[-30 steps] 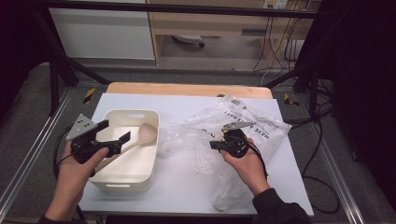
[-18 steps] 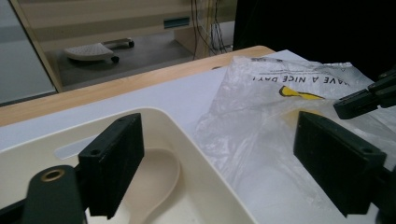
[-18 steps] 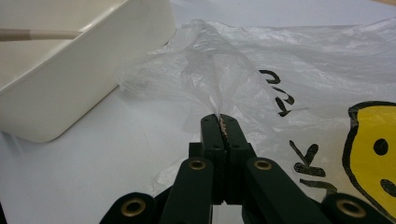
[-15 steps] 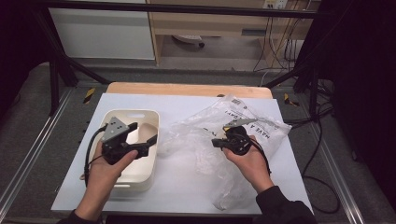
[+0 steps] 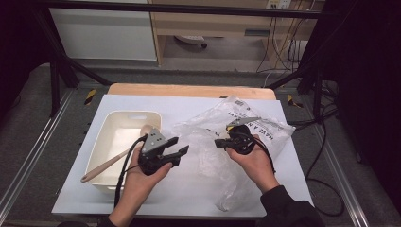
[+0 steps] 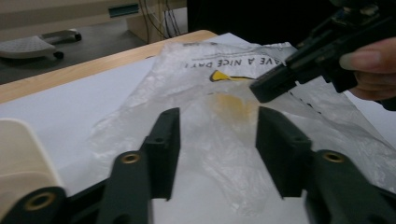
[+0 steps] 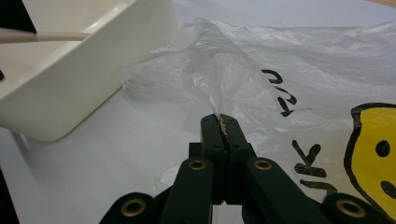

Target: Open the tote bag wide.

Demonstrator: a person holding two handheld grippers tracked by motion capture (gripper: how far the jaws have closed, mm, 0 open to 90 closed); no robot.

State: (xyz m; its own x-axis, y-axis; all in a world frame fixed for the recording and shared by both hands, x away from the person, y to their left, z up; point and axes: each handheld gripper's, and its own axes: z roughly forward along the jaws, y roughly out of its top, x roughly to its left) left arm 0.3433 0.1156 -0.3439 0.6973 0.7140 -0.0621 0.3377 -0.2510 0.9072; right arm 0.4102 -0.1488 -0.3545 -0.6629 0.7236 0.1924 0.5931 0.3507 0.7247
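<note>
Since the earlier frame my left gripper has crossed from the bin, jaws just closing on nothing, toward the plastic bag beside that bin, pinched by my right gripper.

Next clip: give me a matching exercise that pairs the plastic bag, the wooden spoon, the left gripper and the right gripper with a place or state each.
Things:
1. plastic bag
2. wooden spoon
3. left gripper
4. right gripper

States:
A. jaws apart, nothing pinched, pointing at the bag
B. lies in the white bin, handle over its near rim
C. jaws shut on a fold of film
D. crumpled on the table, smiley print showing

Pairs: 1-D, 2-B, 3-A, 4-C
</note>
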